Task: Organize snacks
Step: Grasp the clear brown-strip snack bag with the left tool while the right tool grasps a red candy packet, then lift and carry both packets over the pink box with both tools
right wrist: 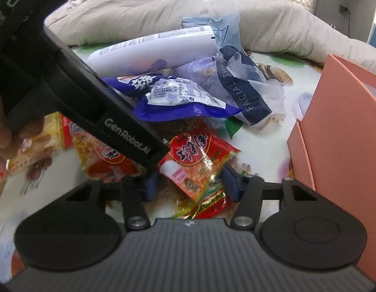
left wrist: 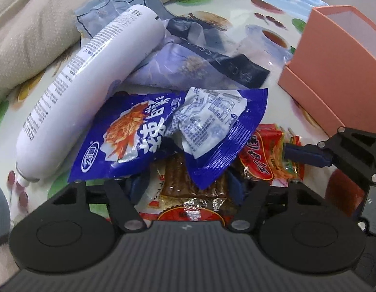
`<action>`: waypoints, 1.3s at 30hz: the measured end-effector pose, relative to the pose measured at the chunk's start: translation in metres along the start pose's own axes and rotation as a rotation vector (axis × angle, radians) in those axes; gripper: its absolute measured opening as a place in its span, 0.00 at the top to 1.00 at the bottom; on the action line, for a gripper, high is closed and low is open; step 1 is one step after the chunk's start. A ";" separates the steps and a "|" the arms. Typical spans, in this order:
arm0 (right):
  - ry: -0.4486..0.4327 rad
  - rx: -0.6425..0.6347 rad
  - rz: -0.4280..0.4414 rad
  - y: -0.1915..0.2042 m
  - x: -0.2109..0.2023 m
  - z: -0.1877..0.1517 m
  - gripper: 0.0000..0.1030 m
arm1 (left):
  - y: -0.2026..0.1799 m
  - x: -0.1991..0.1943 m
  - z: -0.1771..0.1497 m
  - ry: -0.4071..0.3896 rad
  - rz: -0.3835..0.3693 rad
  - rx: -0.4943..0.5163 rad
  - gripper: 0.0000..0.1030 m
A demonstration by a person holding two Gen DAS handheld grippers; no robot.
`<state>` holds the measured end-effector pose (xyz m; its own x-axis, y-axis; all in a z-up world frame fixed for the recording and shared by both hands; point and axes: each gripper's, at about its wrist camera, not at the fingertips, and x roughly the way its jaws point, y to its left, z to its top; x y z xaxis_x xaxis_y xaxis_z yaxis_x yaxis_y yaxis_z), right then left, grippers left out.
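A pile of snack packets lies on a patterned tablecloth. A crumpled blue packet (left wrist: 163,131) tops the pile; it also shows in the right wrist view (right wrist: 178,97). My left gripper (left wrist: 185,185) is open, its fingers on either side of a brown-strip snack pack (left wrist: 188,189) under the blue one. My right gripper (right wrist: 190,185) is open around a red and yellow packet (right wrist: 197,163); its blue fingertip (left wrist: 307,155) shows in the left wrist view beside that red packet (left wrist: 260,155). A pink box (left wrist: 333,73) stands open on the right, also in the right wrist view (right wrist: 338,131).
A white tube bottle (left wrist: 90,80) lies at the left of the pile. Facial tissue wrappers (right wrist: 241,82) lie behind it. A beige quilt (right wrist: 163,7) borders the far edge. More red packets (right wrist: 102,155) lie under the left gripper's body (right wrist: 90,90).
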<state>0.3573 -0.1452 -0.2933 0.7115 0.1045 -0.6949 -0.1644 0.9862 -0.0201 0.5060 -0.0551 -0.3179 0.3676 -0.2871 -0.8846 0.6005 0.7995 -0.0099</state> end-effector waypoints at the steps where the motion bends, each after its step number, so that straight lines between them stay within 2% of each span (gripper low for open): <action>1: 0.003 -0.001 0.000 0.000 -0.002 -0.002 0.49 | -0.002 -0.002 -0.003 -0.004 0.000 -0.005 0.32; 3: 0.007 -0.001 -0.002 0.002 -0.009 -0.006 0.51 | -0.005 -0.006 -0.010 -0.013 0.004 -0.015 0.34; 4: 0.009 -0.009 -0.006 0.004 -0.014 -0.010 0.53 | -0.007 -0.009 -0.015 -0.020 0.006 -0.022 0.39; 12: 0.037 -0.035 0.014 0.016 -0.052 -0.037 0.59 | -0.033 -0.030 -0.049 -0.010 0.005 -0.054 0.41; 13: 0.036 -0.040 0.013 0.017 -0.057 -0.040 0.63 | -0.036 -0.034 -0.055 -0.009 0.004 -0.059 0.41; 16: 0.051 -0.057 0.019 0.020 -0.073 -0.049 0.65 | -0.046 -0.045 -0.074 -0.008 0.007 -0.093 0.41; 19: 0.063 -0.085 0.031 0.021 -0.089 -0.061 0.68 | -0.052 -0.058 -0.097 -0.012 0.006 -0.168 0.41; 22: 0.075 -0.106 0.032 0.023 -0.107 -0.074 0.70 | -0.066 -0.070 -0.121 -0.025 0.037 -0.194 0.41; 26: 0.078 -0.155 0.038 0.031 -0.128 -0.090 0.72 | -0.076 -0.088 -0.149 -0.035 0.021 -0.303 0.41; 31: 0.068 -0.164 0.054 0.035 -0.154 -0.101 0.75 | -0.091 -0.111 -0.181 -0.034 0.047 -0.401 0.41; 39: 0.093 -0.074 0.095 0.023 -0.193 -0.123 0.75 | -0.124 -0.155 -0.242 -0.068 0.000 -0.601 0.41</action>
<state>0.1320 -0.1584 -0.2480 0.6247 0.1809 -0.7596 -0.2803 0.9599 -0.0019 0.2032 0.0179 -0.2923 0.4243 -0.3041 -0.8529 0.1012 0.9519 -0.2891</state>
